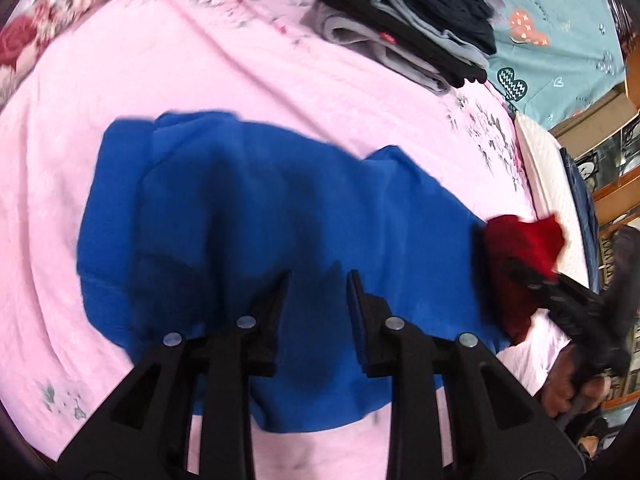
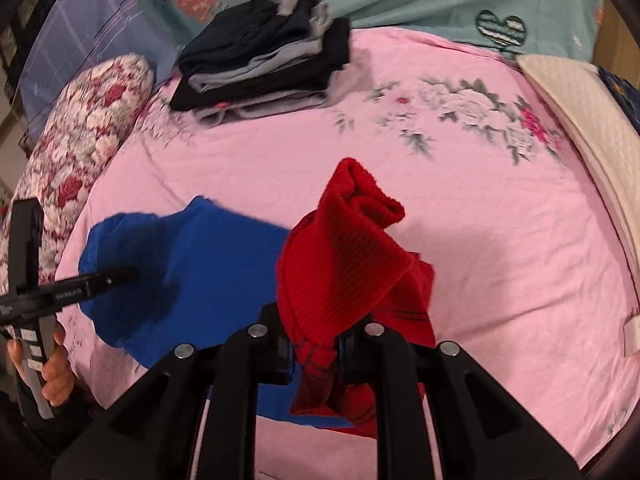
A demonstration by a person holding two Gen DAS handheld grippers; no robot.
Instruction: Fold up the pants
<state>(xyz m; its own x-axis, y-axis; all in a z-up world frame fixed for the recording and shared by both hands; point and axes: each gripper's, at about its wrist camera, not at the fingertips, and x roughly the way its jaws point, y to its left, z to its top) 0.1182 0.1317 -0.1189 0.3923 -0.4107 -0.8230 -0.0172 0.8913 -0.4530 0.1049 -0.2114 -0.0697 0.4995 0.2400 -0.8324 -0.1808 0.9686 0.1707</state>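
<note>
The pants (image 1: pixel 256 216), blue with a red cuff end (image 2: pixel 352 248), lie crumpled on the pink sheet (image 1: pixel 200 68), well short of the folded stack (image 1: pixel 404 20). The right gripper (image 2: pixel 314 344) is clamped on the red end and lifts it, while the left gripper (image 1: pixel 318 284) hovers over the blue part with jaws slightly apart and nothing between them. Judged step: spreading before the first fold; next, the left gripper must pinch an edge so both hands can pull the cloth flat.

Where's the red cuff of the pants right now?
In the right wrist view the red cuff sits centre frame, clamped in the right gripper, just right of the blue pants on the pink sheet.
</note>
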